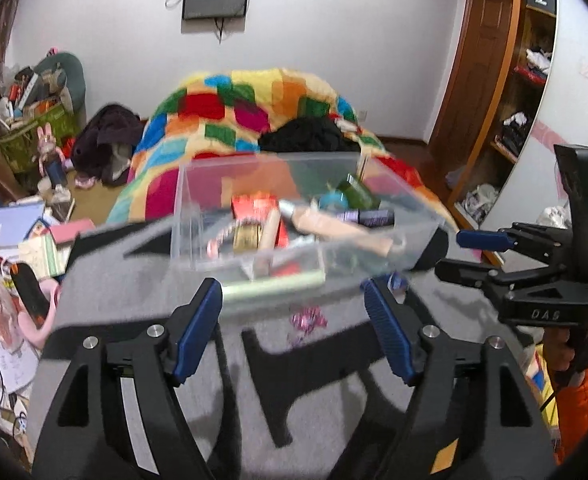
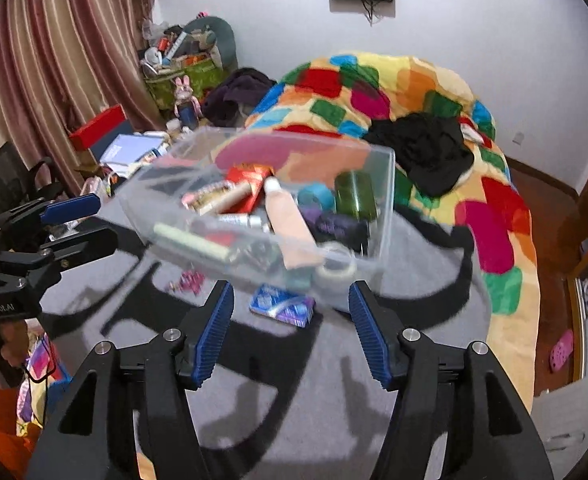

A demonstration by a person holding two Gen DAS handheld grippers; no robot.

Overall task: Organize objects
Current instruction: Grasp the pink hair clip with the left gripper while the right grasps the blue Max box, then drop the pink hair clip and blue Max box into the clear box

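While both hands hang back from clear bin point(image 1: 294, 216), you sit between steps: bin loaded, resting on grey surface point(image 1: 334, 380) at foot of bed with patchwork quilt point(image 1: 234, 108). Left gripper point(image 1: 294, 320): fingers parted wide, nothing between. Right gripper point(image 2: 290, 320): fingers apart, empty. Stragglers outside bin: blue packet point(image 2: 284, 306) just ahead of right fingers, pink scrap point(image 1: 308, 318) near left, blurred, likely wrapper or clip. Next move likely: close on packet, lift, drop into bin; scrap after.
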